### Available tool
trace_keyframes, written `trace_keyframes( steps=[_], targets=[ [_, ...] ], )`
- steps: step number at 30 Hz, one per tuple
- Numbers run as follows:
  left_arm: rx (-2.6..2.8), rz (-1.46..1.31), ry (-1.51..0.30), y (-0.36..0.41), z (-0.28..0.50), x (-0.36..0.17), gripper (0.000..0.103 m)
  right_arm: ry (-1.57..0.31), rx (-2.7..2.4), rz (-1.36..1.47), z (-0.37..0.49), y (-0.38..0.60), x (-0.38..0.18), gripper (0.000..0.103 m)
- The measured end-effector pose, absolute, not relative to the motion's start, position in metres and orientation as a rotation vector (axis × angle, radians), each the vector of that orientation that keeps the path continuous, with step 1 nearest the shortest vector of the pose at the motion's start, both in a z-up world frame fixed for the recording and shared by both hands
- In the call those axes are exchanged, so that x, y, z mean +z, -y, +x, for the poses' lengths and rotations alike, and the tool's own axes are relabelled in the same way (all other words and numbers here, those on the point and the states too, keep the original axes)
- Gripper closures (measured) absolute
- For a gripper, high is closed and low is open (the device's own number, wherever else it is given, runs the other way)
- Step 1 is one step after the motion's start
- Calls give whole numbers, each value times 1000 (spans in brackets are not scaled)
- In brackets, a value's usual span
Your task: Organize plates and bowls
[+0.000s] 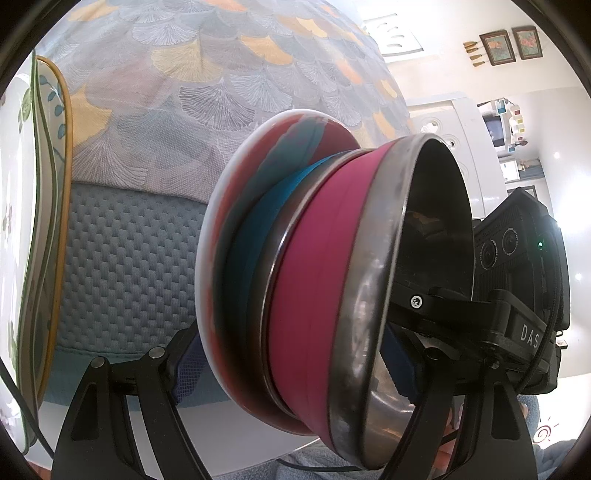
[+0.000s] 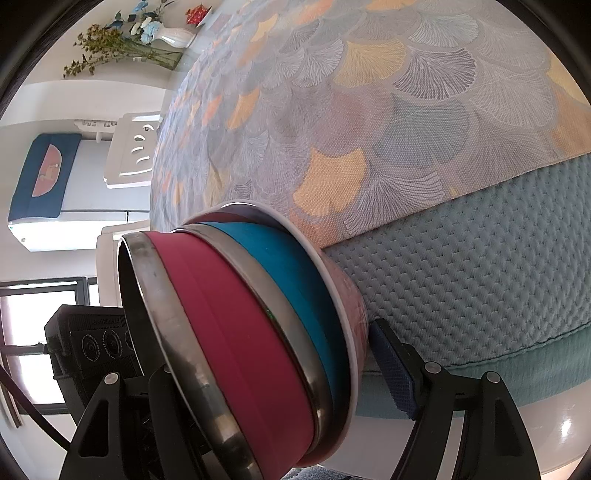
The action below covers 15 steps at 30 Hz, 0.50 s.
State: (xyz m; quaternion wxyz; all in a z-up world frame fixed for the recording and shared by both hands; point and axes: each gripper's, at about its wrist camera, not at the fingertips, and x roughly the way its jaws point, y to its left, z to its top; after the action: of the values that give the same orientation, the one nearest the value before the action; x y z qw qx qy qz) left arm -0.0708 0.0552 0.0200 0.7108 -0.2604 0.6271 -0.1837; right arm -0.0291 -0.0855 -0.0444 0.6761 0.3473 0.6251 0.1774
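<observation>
Between our two claws sits the nested bowl stack (image 1: 314, 266), left claw (image 1: 295, 365) and right claw (image 2: 266, 373) both clamped across it, filling each view. Only our left view shows floral plates (image 1: 33, 221); the right shows flowers (image 2: 140, 33).

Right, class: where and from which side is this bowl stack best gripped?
Pinch the stack of bowls across its walls at the rim: one finger inside the pink bowl, one outside the white bowl. Come from opposite sides, as the left gripper and right gripper sit; the open mouth admits a finger.
</observation>
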Motion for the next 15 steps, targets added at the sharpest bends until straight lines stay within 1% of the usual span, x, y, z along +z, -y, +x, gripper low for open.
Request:
trace_keyframes(
  steps=[15],
  targets=[
    [-412,-573,-1387,-54,-71,21,21,-1403,400,796,-30,89,-45,28]
  ],
)
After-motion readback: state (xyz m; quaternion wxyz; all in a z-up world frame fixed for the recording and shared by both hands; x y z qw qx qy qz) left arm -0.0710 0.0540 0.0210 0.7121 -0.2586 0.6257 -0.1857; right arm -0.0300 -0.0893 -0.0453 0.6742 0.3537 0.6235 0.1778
